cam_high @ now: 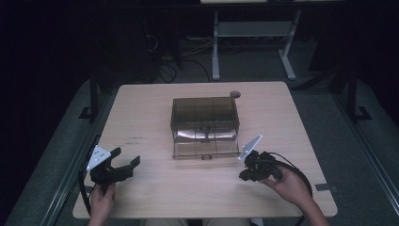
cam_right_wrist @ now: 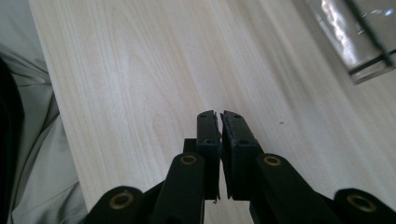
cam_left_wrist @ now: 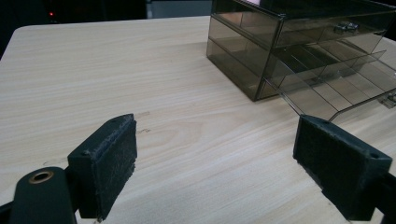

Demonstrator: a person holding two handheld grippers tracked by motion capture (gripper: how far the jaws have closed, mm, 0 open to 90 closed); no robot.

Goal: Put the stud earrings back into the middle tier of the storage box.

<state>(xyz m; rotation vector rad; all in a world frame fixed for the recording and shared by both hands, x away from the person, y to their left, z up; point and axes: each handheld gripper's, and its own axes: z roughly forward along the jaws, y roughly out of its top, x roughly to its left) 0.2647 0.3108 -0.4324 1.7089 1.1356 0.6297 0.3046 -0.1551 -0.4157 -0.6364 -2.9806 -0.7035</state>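
On table, drawer box (smoky), right gripper closed

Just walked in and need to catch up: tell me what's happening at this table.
A person sits at a wooden table with a gripper in each hand. A smoky transparent drawer box stands in the middle, its bottom drawer pulled out toward the person. The left gripper rests open near the left edge, holding nothing. The right gripper is shut and empty, just beside the drawer's right front corner.
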